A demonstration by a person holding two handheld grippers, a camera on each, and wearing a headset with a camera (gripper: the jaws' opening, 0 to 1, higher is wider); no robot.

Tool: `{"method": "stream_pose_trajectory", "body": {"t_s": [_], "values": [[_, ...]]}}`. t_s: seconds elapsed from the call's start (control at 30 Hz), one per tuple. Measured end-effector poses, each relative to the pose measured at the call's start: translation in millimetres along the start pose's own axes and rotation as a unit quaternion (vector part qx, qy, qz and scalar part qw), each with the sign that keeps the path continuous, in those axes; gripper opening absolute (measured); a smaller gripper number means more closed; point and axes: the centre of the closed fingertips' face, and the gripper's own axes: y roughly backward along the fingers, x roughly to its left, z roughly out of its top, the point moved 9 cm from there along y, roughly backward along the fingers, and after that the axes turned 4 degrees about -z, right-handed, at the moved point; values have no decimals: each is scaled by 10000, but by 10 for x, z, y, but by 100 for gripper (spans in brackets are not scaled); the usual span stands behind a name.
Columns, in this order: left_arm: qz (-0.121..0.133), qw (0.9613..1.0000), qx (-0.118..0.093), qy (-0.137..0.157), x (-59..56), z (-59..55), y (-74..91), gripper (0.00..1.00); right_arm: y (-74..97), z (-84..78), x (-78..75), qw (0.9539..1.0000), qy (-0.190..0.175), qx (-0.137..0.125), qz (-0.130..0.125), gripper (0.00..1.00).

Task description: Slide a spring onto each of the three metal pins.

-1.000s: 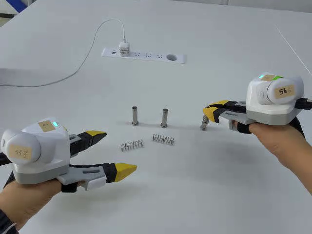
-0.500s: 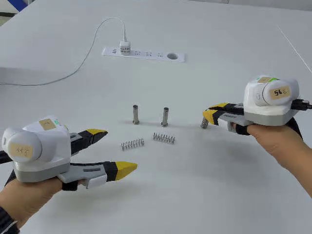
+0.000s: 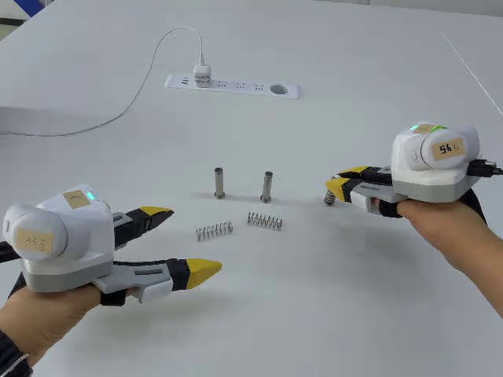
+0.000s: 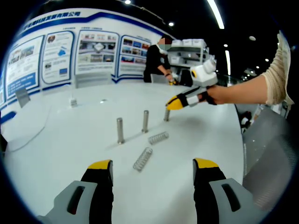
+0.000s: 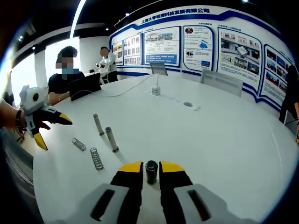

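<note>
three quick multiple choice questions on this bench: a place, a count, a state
1. Where are the loose springs?
A on the table beside the bare pins
B in a gripper
C on a pin
2. How many pins are bare?
A one
B two
C three
3. The fingers of the left gripper are:
A open
B shut on a spring
C shut on a pin
Answers: A, both lie flat there; B, the third wears a spring; A, a wide gap parts them.
</note>
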Motion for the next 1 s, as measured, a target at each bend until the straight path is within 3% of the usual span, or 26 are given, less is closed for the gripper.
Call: {"method": "stream_pose_trajectory", "body": {"t_s": [0.6,1.0], "values": [[-1,10000,-29,-32,-13,29,3,71,102,-134,-1,9999,11,107,-7,18],[-18,10000,-41,-46,-17,37,-10,71,162,-138,154,9997,108,81,179,18]]}}
